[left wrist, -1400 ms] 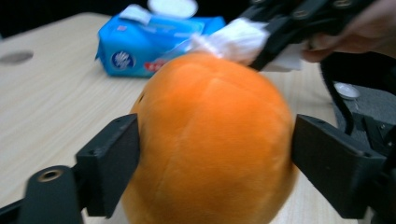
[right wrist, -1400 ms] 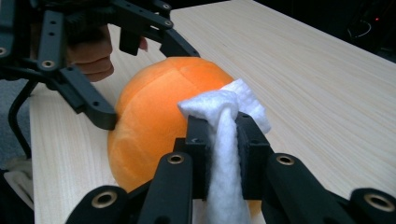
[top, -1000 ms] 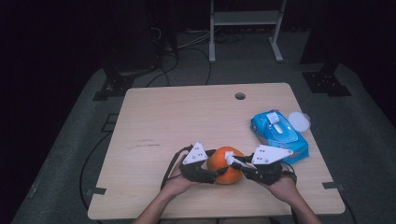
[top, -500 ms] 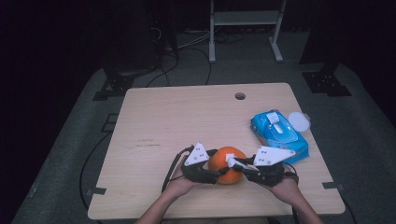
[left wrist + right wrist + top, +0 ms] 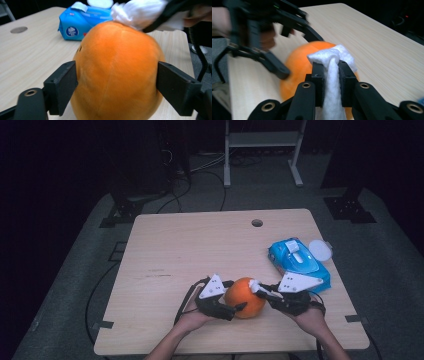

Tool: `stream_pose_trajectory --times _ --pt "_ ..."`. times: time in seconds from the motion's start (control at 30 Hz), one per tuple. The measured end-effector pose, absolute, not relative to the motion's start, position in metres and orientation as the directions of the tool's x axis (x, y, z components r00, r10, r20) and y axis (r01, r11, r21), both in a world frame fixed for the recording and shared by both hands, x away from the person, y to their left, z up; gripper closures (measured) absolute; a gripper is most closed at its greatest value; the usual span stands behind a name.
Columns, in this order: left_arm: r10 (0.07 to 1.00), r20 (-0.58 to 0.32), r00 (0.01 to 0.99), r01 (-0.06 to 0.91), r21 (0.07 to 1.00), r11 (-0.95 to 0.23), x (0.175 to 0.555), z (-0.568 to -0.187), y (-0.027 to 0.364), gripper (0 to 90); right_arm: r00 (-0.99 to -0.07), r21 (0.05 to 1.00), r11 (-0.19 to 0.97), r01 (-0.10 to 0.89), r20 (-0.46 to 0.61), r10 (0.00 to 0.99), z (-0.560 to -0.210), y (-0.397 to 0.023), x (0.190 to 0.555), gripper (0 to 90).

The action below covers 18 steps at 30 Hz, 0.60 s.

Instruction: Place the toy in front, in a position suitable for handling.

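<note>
Orange plush ball: soft, light, squashy; hold at sides. Left gripper jaws just been opening, still hugging its sides. Right gripper clenched on white wipe.

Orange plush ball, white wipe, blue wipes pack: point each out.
Orange plush ball [image 5: 117, 72], left gripper view, front face.
White wipe [image 5: 332, 75], right gripper view, pinched strip.
Blue wipes pack [image 5: 299, 265], high view, top.

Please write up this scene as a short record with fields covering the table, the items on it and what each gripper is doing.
surface: light wooden table
main item: round orange plush ball, on the table's near edge
left gripper: fingers flank the ball's sides; they have just been opening
right gripper: shut on a crumpled white wipe, which is pressed onto the ball's top
other items: blue wipe pack; round white lid beside it
</note>
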<state>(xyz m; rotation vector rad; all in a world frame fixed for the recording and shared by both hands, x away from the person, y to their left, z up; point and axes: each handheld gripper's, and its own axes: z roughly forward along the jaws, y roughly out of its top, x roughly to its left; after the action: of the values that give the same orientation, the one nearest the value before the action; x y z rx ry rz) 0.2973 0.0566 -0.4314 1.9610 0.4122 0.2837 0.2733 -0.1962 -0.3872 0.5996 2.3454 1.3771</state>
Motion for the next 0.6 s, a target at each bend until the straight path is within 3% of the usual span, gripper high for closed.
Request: stream_pose_trajectory --times 0.13,0.27,0.43,0.6 --pt "0.381 0.043 0.924 0.125 0.906 -0.404 0.293 -0.43 0.056 29.6 -0.865 0.879 0.455 0.145 -0.11 0.489 -0.385 -0.186 0.267 77.2" --pt "0.31 0.061 0.949 0.076 0.908 -0.413 0.292 -0.43 0.059 30.1 -0.849 0.883 0.443 0.156 -0.109 0.516 -0.386 -0.197 0.273 77.3" --pt "0.374 0.013 0.927 0.145 0.91 -0.389 0.299 -0.432 0.053 13.8 -0.843 0.883 0.437 0.168 -0.101 0.529 -0.388 -0.198 0.274 77.3" --pt "0.38 0.051 0.924 0.114 0.91 -0.399 0.293 -0.434 0.049 27.7 -0.876 0.886 0.444 0.135 -0.103 0.472 -0.385 -0.181 0.263 77.2"
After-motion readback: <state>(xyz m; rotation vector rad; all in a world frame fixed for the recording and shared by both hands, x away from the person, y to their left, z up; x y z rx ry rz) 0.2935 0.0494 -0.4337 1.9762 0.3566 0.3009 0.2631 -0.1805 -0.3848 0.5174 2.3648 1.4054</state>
